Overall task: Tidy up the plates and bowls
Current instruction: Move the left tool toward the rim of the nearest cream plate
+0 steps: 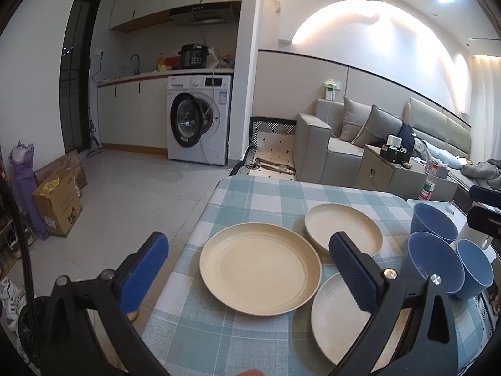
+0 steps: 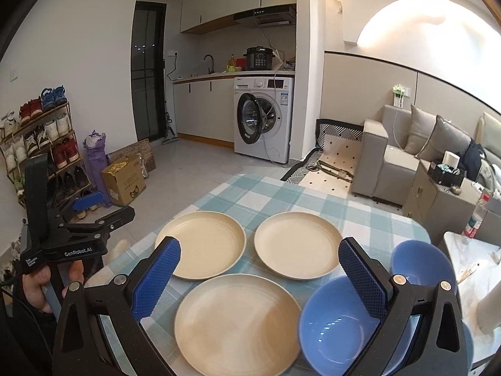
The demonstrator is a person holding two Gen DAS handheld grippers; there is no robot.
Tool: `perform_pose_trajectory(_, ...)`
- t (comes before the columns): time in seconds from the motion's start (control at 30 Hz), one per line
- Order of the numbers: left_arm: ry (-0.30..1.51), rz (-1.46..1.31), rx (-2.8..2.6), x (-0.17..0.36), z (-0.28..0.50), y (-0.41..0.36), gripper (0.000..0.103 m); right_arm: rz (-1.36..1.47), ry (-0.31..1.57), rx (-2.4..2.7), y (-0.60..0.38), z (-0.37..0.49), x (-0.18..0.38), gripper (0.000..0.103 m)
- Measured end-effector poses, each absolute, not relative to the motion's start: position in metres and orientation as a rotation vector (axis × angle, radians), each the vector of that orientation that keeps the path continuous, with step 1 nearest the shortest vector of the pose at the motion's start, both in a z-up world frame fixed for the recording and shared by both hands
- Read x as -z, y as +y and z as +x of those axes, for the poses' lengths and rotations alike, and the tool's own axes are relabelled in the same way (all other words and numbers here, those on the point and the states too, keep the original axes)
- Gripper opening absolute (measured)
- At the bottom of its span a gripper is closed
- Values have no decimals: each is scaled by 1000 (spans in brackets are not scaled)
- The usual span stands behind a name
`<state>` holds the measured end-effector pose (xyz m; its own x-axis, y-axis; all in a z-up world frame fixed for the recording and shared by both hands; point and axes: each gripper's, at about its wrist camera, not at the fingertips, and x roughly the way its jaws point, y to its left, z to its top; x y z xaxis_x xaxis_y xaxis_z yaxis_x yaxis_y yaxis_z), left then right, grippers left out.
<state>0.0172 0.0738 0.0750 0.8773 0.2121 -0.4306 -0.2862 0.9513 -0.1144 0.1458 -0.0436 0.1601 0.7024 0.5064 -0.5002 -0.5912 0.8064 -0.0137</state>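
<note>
Right wrist view showed the right hand-held gripper (image 2: 258,277) spread wide and empty above the checked desk (image 2: 369,219), three cream plates (image 2: 236,322) laid out flat and apart, none stacked. The blue bowls (image 2: 338,329) sat just beside them on the right. The left hand-held gripper (image 1: 249,266) hung equally wide, carrying nothing, over the largest plate. Those plates looked light, rigid and smooth, probably plastic or wheat-straw, so not fragile but slick. The raised rim seemed the only purchase: pinch the near edge, pads above and below. The bowls offered an upright wall, an easier bite.
</note>
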Motion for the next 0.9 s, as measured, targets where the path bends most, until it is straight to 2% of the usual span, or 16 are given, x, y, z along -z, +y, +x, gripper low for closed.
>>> perform_pose_trajectory(0.9, 543, -180, -320, -23, 58, 115, 103, -110, 642, -575, 19, 210, -106, 103)
